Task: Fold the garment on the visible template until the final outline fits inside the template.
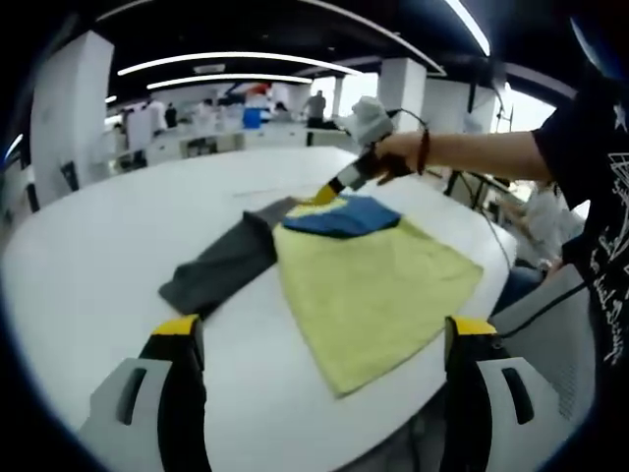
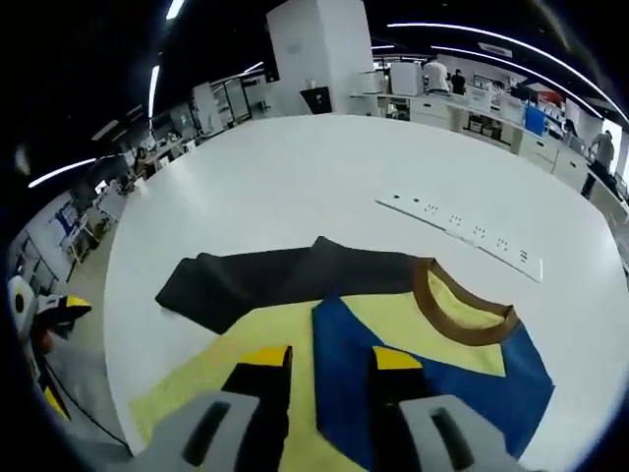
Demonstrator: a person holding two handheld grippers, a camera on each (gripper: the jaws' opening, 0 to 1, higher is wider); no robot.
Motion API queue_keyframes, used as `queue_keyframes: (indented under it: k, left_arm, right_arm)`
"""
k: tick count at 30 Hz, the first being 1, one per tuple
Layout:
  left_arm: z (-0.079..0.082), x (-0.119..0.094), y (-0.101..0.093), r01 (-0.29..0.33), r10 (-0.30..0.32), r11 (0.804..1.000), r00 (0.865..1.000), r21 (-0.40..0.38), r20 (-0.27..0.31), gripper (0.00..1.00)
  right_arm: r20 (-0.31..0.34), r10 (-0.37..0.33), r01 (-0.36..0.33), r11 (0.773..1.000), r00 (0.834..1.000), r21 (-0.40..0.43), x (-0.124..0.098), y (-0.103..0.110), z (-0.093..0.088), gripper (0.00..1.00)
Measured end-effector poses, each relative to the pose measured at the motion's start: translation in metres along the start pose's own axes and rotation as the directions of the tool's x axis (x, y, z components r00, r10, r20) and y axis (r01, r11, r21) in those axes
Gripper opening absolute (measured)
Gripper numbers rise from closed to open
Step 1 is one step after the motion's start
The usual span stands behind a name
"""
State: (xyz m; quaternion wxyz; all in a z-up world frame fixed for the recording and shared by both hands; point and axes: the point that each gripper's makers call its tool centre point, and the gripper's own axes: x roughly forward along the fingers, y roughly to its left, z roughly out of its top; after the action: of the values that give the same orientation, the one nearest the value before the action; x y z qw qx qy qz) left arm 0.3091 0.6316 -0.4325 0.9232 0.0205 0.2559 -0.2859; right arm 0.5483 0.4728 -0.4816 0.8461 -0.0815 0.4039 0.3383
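Right now the garment, a yellow T-shirt with a blue panel and a brown collar, is lying spread across the middle of the white worktop, with a dark grey sleeve trailing out flat to one side. I am not making out any marked template outline on the worktop from where these views look.

In the left gripper view, the right claw is reaching in at the collar end of the shirt, a person's hand gripping its handle; its yellow tips are sitting on or against the fabric there. In its own view its jaws are standing narrow, close together over the blue panel, but I cannot tell whether cloth is actually pinched between them. The left claw is hanging back wide open near the hem end, holding nothing, apart from the shirt.

A white strip is lying on the worktop beyond the collar, well apart from the shirt.

The risk, as I judge it, is a thin pinch: catching only the top layer would let the fold drag unevenly, bunch the blue panel and leave the grey sleeve sticking out.
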Motion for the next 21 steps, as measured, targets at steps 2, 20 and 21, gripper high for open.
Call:
queue_keyframes:
  k: [2, 20, 21]
  left_arm:
    - [0.000, 0.000, 0.001, -0.002, 0.002, 1.000, 1.000, 0.002, -0.003, 0.99]
    - [0.004, -0.002, 0.007, -0.025, 0.025, 1.000, 1.000, 0.008, -0.010, 0.99]
    - [0.004, -0.002, 0.007, -0.026, 0.026, 1.000, 1.000, 0.007, -0.010, 0.99]
  right_arm:
    - [-0.005, -0.021, 0.021, 1.000, 1.000, 0.008, 0.000, -0.007, -0.004, 0.27]
    - [-0.035, -0.031, 0.034, 0.997, 0.999, 0.074, 0.034, -0.027, -0.024, 0.25]
    - [-0.036, -0.030, 0.032, 0.996, 0.999, 0.080, 0.036, -0.028, -0.025, 0.25]
